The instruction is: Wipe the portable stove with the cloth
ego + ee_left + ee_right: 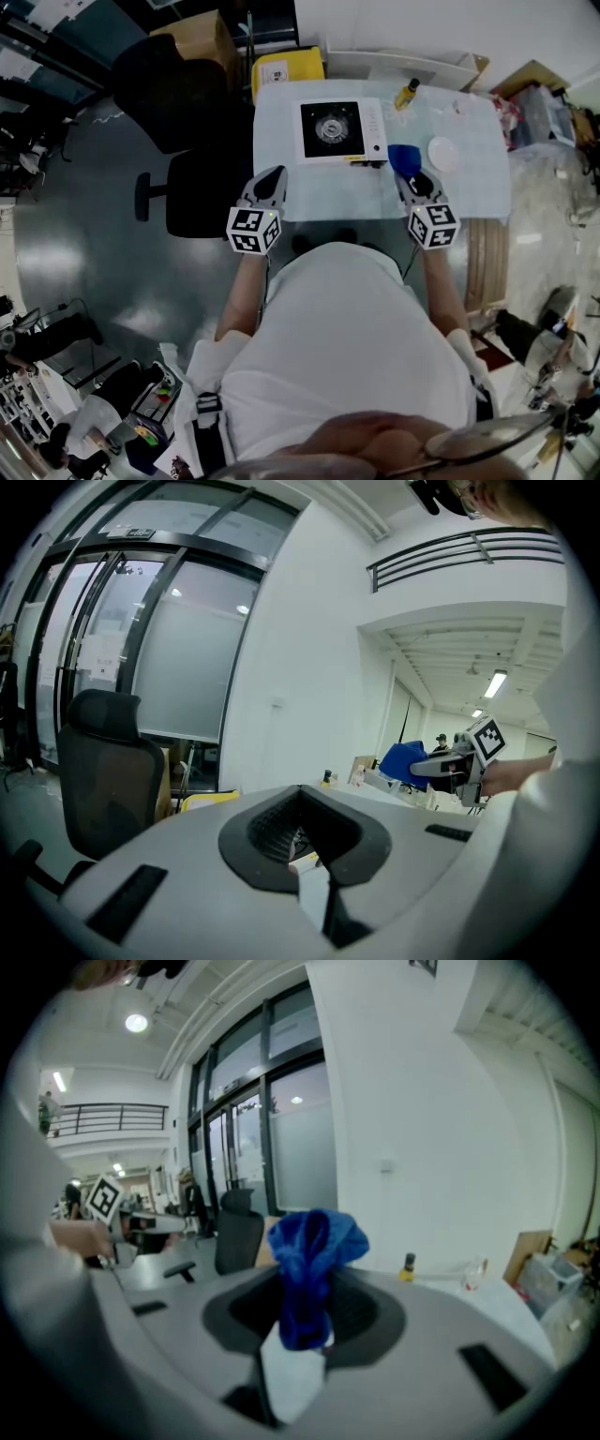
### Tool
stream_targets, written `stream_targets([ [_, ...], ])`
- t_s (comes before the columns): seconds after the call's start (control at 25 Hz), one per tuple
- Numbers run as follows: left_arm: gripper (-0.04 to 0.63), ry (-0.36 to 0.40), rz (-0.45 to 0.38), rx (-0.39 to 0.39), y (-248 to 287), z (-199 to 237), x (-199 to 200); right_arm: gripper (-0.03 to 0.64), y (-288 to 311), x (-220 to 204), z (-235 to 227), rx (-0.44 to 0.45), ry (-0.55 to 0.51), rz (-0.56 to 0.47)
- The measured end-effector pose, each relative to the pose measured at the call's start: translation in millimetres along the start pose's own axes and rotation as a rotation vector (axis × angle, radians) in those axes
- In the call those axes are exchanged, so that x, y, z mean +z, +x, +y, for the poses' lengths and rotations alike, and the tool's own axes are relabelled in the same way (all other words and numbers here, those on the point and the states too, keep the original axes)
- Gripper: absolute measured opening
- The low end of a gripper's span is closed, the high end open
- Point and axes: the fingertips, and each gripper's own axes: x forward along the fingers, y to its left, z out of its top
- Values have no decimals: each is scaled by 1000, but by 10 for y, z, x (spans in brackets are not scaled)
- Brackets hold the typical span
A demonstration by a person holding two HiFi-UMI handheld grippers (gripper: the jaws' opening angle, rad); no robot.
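**Two hand-held grippers up, cloth pinched, stove not wiped yet**

We're at the near edge of the worktop, and the portable stove sits square in front of us with its burner ring facing up.

The right hand-held gripper is just off the stove's near-right corner. Its jaws are clamped on the blue cloth. In the right gripper view the cloth sticks up out of the jaws as a bunched tuft, not a flat sheet. Our guess is that's on purpose, since a wad gives a padded face to press down with and no loose corner to drag over the knob.

The left hand-held gripper hangs off the stove's near-left corner, right at the worktop's edge. From the left gripper view its jaws look drawn together with nothing between them. We reckon it's waiting there to brace the stove's side so the body doesn't skate when the wiping starts.

Both gripper views look out across the room instead of down, so we judge the cloth is up in the air and nothing touches the stove.

A small bottle stands past the stove's far-right corner. A white round dish lies to the stove's right, beyond the cloth. Neither touches the stove, so the top looks free to wipe.
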Motion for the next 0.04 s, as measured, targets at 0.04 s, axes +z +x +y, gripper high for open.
stream_targets([
  [0.04,32,-1,0,0,-2,8,-1,129,2,2,5,-1,0,-1],
])
